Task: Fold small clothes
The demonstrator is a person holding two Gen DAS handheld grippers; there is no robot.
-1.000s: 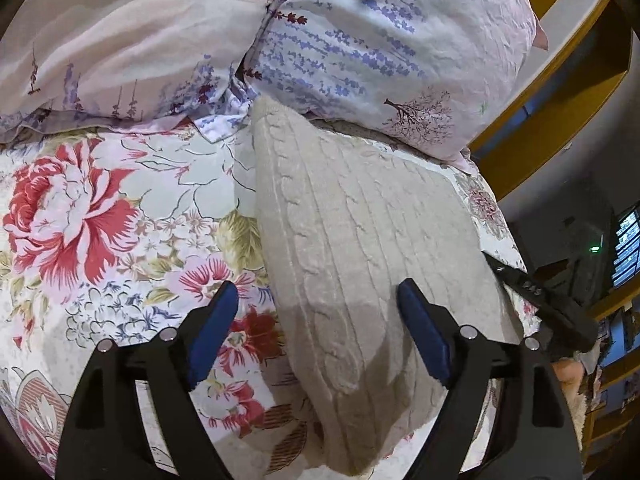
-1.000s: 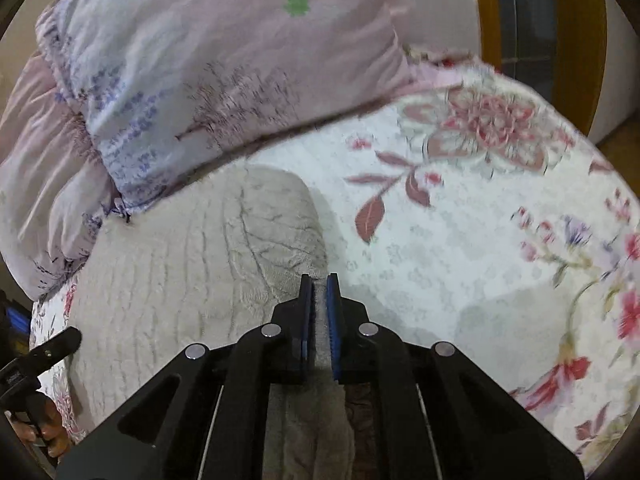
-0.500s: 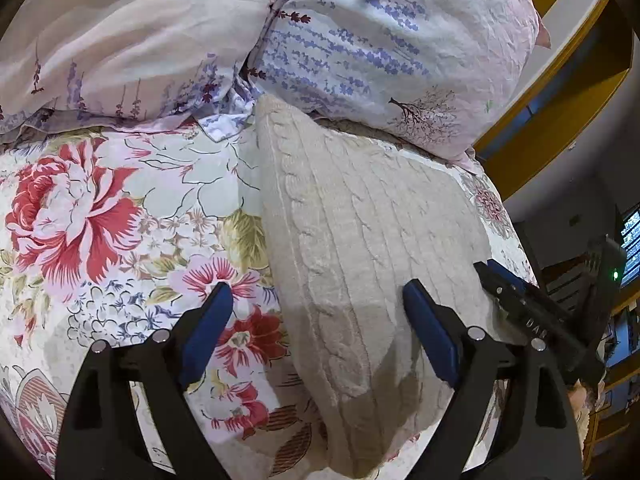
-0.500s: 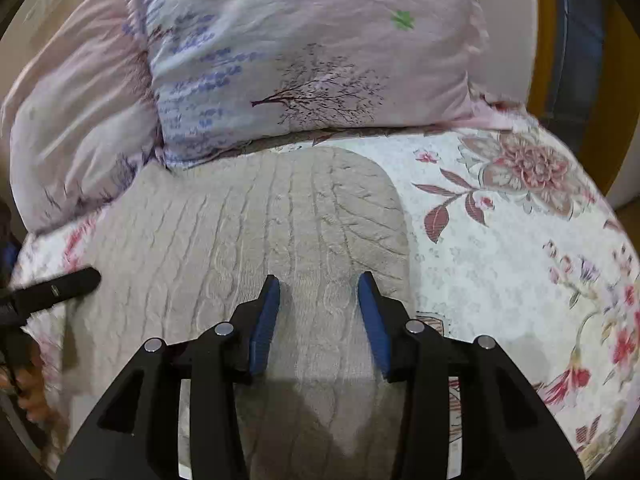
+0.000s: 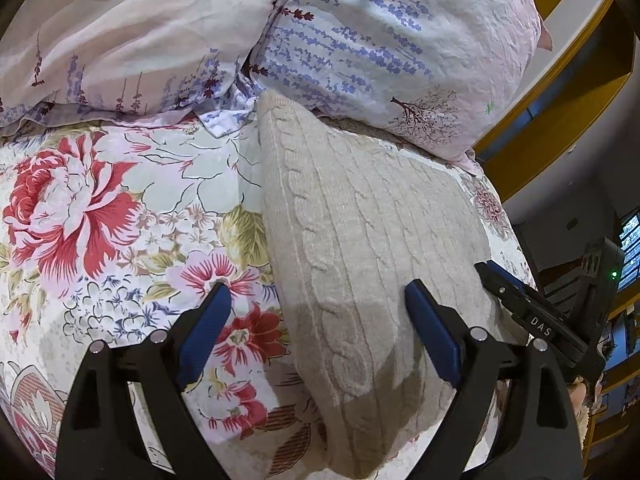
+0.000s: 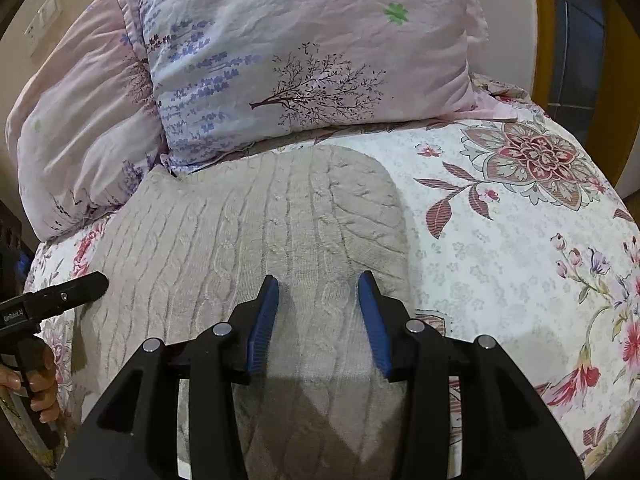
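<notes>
A beige cable-knit sweater [image 5: 360,220] [image 6: 240,240] lies folded into a long flat shape on the floral bedsheet [image 5: 100,220] [image 6: 520,260]. My left gripper [image 5: 318,290] hovers wide open over the sweater's left edge, one pad above the sheet and the other above the knit. My right gripper [image 6: 319,278] stands partly open just above the sweater's right half, with flat knit below the gap and the pads not pressing on it. The left wrist view catches a right gripper finger [image 5: 496,276] at the sweater's right edge.
Two lavender-print pillows [image 5: 400,40] [image 5: 120,40] [image 6: 300,60] press against the sweater's far end. A yellow wooden frame [image 5: 560,100] stands behind the bed on the right. A hand [image 6: 40,384] holds the left gripper's handle at the left border of the right wrist view.
The right gripper went from shut on a sweater fold to partly open and shifted over the garment's right half. The sweater now lies flat. The left gripper's jaws widened slightly.
</notes>
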